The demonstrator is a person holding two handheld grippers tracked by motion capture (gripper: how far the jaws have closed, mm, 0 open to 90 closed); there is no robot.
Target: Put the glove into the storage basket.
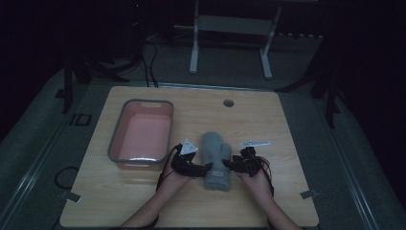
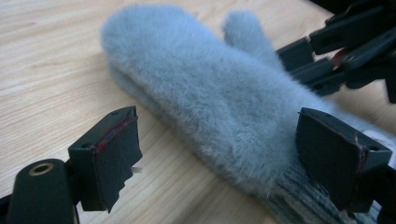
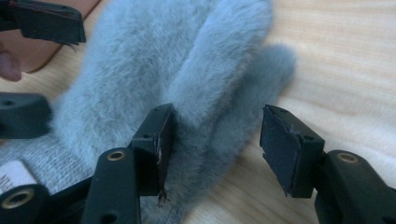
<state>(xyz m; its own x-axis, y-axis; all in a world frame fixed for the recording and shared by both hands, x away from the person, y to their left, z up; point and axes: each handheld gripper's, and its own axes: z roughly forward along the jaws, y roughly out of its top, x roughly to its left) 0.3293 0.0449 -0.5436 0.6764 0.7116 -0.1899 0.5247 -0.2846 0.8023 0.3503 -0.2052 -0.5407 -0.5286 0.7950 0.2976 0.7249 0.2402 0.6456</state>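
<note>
A grey furry mitten (image 1: 215, 158) lies mid-table, knit cuff toward me; it looks like two stacked layers. My left gripper (image 1: 206, 167) sits at the cuff's left side, my right gripper (image 1: 229, 165) at its right. In the left gripper view the gripper (image 2: 224, 158) is open, and the mitten (image 2: 201, 88) lies between its jaws near the cuff. In the right gripper view the gripper (image 3: 219, 149) is open. Its left jaw rests over the fur and the mitten's (image 3: 187, 70) edge lies in the gap. Nothing is gripped.
A pink bin with a grey rim (image 1: 115, 139) stands to the left of the mitten. A small white strip (image 1: 254, 143) lies on the table to the right. A round cable hole (image 1: 228, 102) sits near the far edge. Dark floor and a frame lie beyond.
</note>
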